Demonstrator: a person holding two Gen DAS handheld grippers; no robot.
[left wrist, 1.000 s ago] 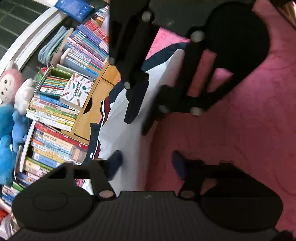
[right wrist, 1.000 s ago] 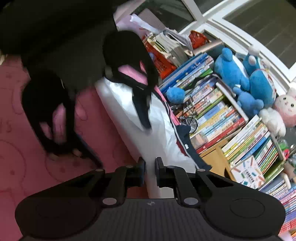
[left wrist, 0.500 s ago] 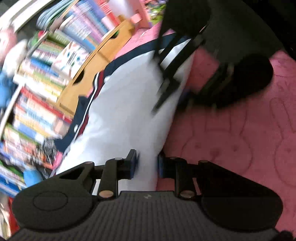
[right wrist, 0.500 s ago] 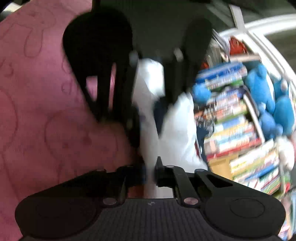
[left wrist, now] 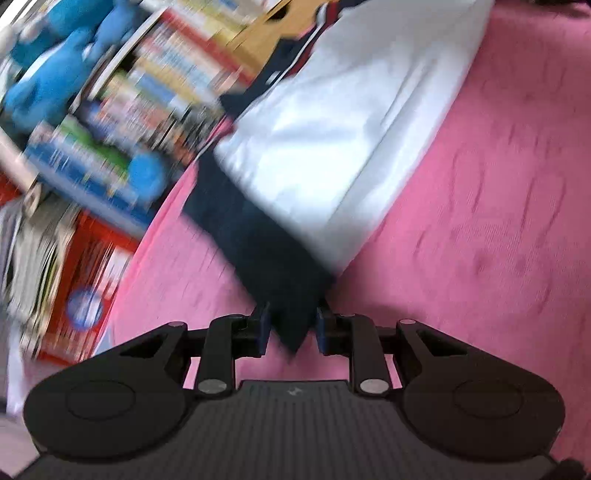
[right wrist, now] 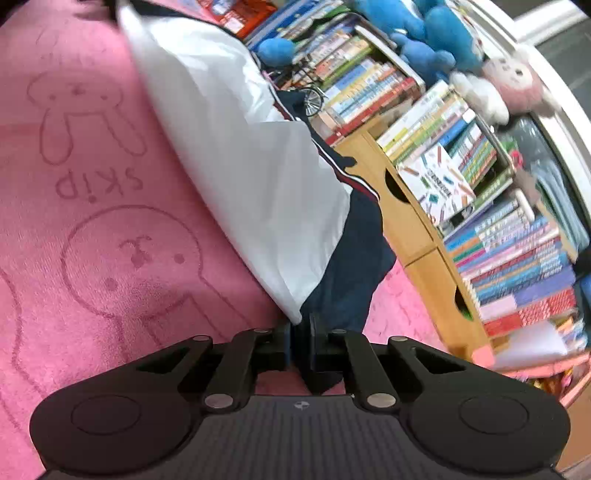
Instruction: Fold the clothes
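Observation:
A white garment [left wrist: 332, 129] with navy panels and a red-and-white stripe lies stretched over a pink blanket [left wrist: 480, 221]. My left gripper [left wrist: 291, 326] is shut on the garment's navy end, which bunches between the fingers; this view is motion-blurred. In the right wrist view the same garment [right wrist: 251, 158] runs away from the camera. My right gripper [right wrist: 298, 332] is shut on its near corner, where white and navy cloth meet. Neither gripper shows in the other's view.
The pink blanket [right wrist: 92, 221] has rabbit drawings and the word "skip". Along the garment's far side stand rows of books [right wrist: 480, 184], a wooden box [right wrist: 417, 229] and blue plush toys [right wrist: 424, 33]. The books and toys [left wrist: 48, 85] also edge the left view.
My left gripper went from open to shut on the navy end. Both grippers moved apart along the garment, and each has left the other's view.

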